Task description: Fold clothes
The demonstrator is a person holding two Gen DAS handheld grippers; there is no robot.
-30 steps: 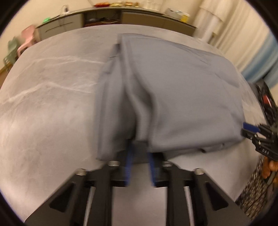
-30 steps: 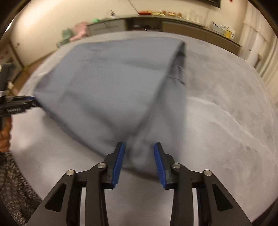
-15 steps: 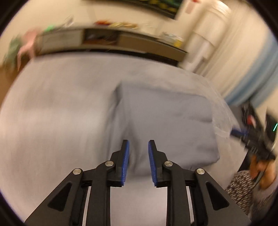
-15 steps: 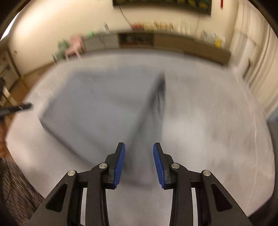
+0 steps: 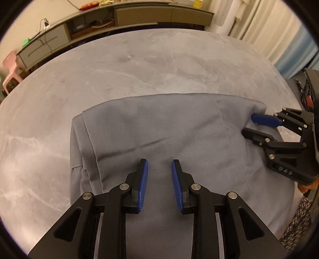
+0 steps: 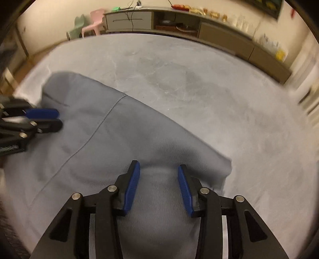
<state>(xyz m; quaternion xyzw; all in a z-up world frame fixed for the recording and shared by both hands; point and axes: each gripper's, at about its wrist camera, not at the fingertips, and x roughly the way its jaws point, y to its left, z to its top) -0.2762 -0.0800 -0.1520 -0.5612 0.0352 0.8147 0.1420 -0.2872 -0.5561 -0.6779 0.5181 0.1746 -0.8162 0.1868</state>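
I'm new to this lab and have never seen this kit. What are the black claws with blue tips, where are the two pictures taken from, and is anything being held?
There is no robot here. A person holds a two-finger gripper in each hand, and each gripper carries a wide-angle camera looking along its fingers.

One picture is from the left gripper, the other from the right gripper. Each also shows the other gripper at its edge.

A folded blue-grey cloth garment lies on a grey marbled table. Behind stands a long low grey sideboard, with a pink plastic chair beside it.

Both grippers are open over the garment; neither holds anything.
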